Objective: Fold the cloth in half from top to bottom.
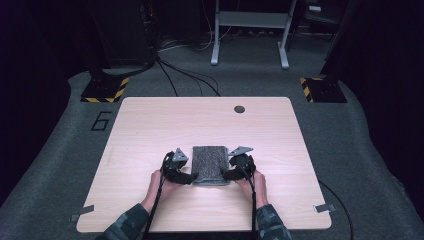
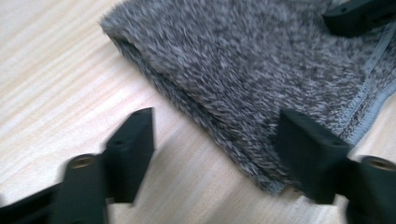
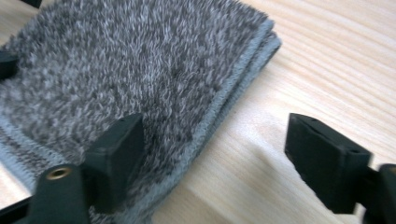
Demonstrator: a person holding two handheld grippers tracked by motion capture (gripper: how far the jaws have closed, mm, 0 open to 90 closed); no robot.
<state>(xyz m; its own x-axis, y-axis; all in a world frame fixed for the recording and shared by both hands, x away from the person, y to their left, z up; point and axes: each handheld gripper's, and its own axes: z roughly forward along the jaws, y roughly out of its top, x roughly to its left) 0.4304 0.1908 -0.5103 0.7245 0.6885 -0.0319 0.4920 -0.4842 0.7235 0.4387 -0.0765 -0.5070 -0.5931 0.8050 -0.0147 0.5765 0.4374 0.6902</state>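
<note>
A: Left claw [image 1: 192,178] first. State?

B: Released. In the left gripper view its jaws are seen spread apart, one over bare wood, the other just at the near left corner of the folded grey towel [image 2: 261,70]. Nothing is pinched between them.

A: Right claw [image 1: 225,176]?

B: Also released. In the right gripper view one jaw is hung over the towel's stitched edge, the other is out over the desk [image 3: 327,60]. No cloth is clamped.

A: Where is the towel placed?

B: Flat on the desk, at the near middle in the high view, between the two claws. It is folded into a neat upright rectangle with layered edges lined up on the right side. A claw is set at each near corner.

A: Step in hand?

B: Judged as a letting-go after a fold: cloth laid down, both claws opened at the near corners. Whether another fold is wanted cannot be told.

A: Next move?

B: Probably both claws are to be drawn back toward the person and lifted clear, without the fleece being snagged or the stacked layers dragged out of line. If a further fold is intended, one edge would have to be re-gripped through all layers.
</note>
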